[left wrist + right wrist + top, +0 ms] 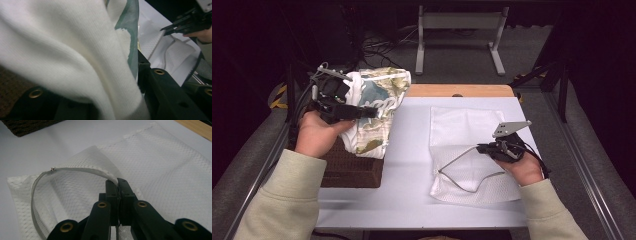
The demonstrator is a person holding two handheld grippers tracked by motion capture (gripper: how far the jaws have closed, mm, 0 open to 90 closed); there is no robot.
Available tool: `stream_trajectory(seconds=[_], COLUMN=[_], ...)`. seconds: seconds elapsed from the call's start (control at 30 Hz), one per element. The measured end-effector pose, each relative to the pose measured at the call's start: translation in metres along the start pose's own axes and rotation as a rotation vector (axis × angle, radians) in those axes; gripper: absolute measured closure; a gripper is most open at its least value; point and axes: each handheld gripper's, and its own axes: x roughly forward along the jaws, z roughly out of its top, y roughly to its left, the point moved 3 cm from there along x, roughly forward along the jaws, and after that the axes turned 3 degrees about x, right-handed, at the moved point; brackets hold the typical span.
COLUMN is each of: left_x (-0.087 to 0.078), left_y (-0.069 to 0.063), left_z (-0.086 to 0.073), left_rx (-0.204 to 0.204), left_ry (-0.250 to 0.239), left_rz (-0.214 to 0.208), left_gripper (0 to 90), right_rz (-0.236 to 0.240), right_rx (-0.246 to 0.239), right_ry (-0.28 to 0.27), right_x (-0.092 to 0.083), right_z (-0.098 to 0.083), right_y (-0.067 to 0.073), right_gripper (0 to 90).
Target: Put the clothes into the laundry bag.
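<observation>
One garment [377,107] pinched in left gripper [362,112] fingers; right gripper [482,148] fingers pinch one mesh bag [462,130]

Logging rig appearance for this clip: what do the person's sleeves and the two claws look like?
Both sleeves are pale beige knit fabric. The left claw is black, with a small green light and pale cables on top. The right claw is black with a grey three-cornered plate above and a dark cable. Up close, its fingers show brass-coloured rivets.
</observation>
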Motion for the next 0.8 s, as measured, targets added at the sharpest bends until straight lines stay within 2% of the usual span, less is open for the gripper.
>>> stream_trajectory(seconds=[0.13, 0.17, 0.2, 0.3, 0.4, 0.47, 0.6, 0.8], left_x=[0.004, 0.004, 0.006, 0.008, 0.014, 0.015, 0.024, 0.031], left_y=[-0.016, -0.016, -0.024, -0.031, -0.044, -0.047, -0.059, -0.073], left_z=[0.005, 0.005, 0.007, 0.009, 0.012, 0.013, 0.015, 0.020], left_rx=[0.029, 0.029, 0.049, 0.065, 0.091, 0.099, 0.119, 0.150], left_ry=[-0.012, -0.012, -0.013, -0.013, -0.004, -0.008, -0.009, -0.016], left_rz=[-0.035, -0.035, -0.052, -0.067, -0.102, -0.105, -0.151, -0.198], left_gripper=[67.2, 67.2, 67.2, 67.2, 67.2, 67.2, 67.2, 67.2], right_rz=[-0.002, -0.002, -0.002, -0.002, -0.004, -0.004, -0.007, -0.006], right_rx=[0.000, 0.000, 0.000, -0.001, 0.000, 0.002, 0.006, 0.004], right_ry=[-0.002, -0.002, -0.005, -0.006, -0.009, -0.010, -0.017, -0.017], right_x=[-0.001, -0.001, -0.001, -0.002, -0.002, -0.002, -0.004, -0.003], right_z=[0.000, 0.000, 0.000, 0.000, 0.001, 0.001, 0.001, 0.001], right_y=[0.000, 0.000, 0.000, 0.000, -0.001, -0.001, -0.002, -0.002], right_gripper=[87.8, 87.8, 87.8, 87.8, 87.8, 87.8, 87.9, 87.9])
